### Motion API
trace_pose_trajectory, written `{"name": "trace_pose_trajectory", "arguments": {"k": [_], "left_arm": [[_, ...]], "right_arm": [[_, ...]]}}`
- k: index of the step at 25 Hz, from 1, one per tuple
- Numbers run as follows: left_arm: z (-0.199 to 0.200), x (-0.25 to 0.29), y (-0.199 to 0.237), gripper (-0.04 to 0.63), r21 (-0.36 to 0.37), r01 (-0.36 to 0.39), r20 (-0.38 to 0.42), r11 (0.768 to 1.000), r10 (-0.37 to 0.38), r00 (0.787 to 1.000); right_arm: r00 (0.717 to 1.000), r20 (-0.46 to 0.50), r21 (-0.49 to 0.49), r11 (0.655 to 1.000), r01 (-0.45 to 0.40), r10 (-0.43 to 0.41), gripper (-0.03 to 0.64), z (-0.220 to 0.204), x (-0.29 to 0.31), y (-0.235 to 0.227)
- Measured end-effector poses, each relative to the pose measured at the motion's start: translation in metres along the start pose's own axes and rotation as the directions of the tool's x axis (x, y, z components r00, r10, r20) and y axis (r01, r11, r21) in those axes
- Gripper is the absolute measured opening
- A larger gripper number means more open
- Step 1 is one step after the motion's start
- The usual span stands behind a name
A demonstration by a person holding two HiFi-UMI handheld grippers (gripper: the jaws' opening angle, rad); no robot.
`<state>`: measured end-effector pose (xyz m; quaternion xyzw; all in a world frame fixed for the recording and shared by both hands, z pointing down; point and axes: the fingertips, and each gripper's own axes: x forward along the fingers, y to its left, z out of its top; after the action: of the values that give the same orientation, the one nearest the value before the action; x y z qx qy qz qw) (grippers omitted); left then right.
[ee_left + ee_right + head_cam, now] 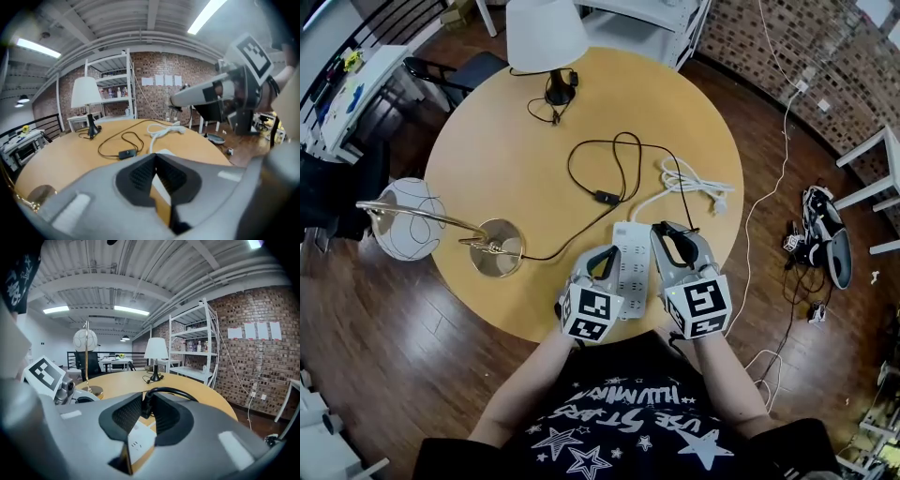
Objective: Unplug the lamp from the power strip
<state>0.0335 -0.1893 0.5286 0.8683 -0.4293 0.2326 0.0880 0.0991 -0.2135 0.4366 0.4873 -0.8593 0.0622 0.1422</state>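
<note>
Right gripper view alone shows the right gripper (146, 400) clamped on the black plug (146, 409) above the white power strip (137, 442); head view adds the left gripper (605, 255), jaws together, over the strip, and the globe lamp (408, 220) at the table (487, 159) edge.

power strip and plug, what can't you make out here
Plug prongs: behind the right gripper in the head view, between its jaws in the right gripper view.
Power strip sockets: too small in the head view, mostly behind jaws in both gripper views.
Lamp shade top: cut off by the head view's upper edge.
</note>
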Motion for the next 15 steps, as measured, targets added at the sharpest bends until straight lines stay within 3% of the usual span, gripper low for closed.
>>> {"name": "trace_pose_trajectory", "arguments": {"k": [3,6,11,13,15], "left_arm": [[0.04,-0.014,0.017,0.003,-0.033,-0.055,0.093,0.998,0.058,0.994],[0.082,-0.032,0.032,0.003,-0.065,-0.11,0.197,0.992,0.121,0.973],[0.135,-0.065,0.053,0.003,-0.108,-0.192,0.359,0.975,0.219,0.907],[0.149,-0.078,0.058,0.003,-0.128,-0.203,0.419,0.971,0.238,0.876],[0.156,-0.087,0.06,0.003,-0.15,-0.203,0.45,0.968,0.25,0.857]], "right_arm": [[0.999,0.05,0.017,1.0,-0.009,0.008,0.072,0.019,-0.005,0.003],[0.995,0.095,0.016,1.0,-0.025,0.023,0.072,0.04,-0.009,0.008],[0.988,0.151,0.015,0.999,-0.037,0.034,0.074,0.064,-0.014,0.017],[0.985,0.168,0.013,0.999,-0.045,0.043,0.072,0.069,-0.016,0.021],[0.981,0.185,0.006,0.998,-0.059,0.057,0.073,0.072,-0.017,0.025]]}}
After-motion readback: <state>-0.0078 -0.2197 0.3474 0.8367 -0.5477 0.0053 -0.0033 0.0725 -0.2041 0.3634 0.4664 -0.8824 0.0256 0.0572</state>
